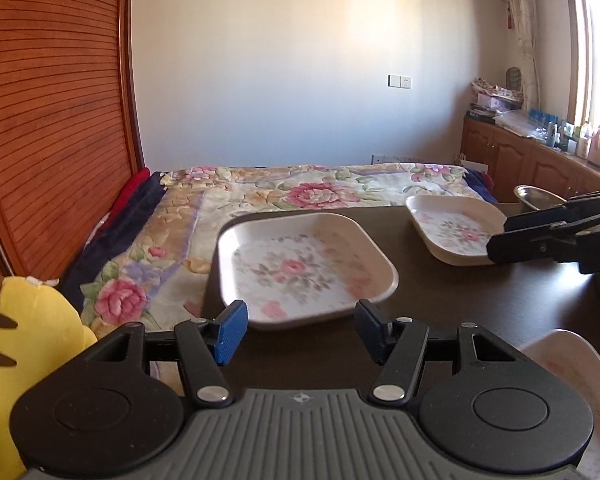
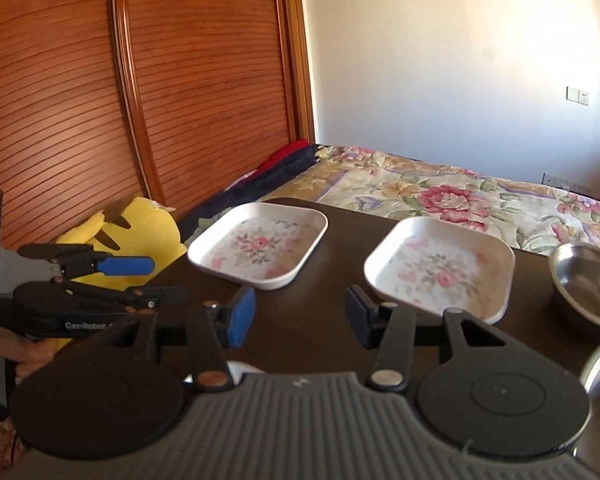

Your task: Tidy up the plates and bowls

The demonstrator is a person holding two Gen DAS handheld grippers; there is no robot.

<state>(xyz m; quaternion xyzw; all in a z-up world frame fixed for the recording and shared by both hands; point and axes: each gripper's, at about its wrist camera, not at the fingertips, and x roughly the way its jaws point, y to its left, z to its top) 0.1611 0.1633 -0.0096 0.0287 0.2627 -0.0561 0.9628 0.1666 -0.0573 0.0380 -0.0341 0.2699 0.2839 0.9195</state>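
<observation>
Both your grippers are empty right now. Your left gripper (image 1: 300,330) has its jaws partly apart, with nothing in between, and it sits just in front of the left plate (image 1: 306,266). Your right gripper (image 2: 300,314) is the same, jaws partly apart and empty, near the right plate (image 2: 440,266). Both plates lie flat on the dark table (image 2: 332,240), well apart from each other. The left plate is close to the table edge by the bed (image 1: 300,192), so a push there could slide it off. A steel bowl (image 2: 588,276) sits just right of the right plate, and a wide swing could knock it. The rims look thin and slippery, so a weak pinch may drop a plate.
</observation>
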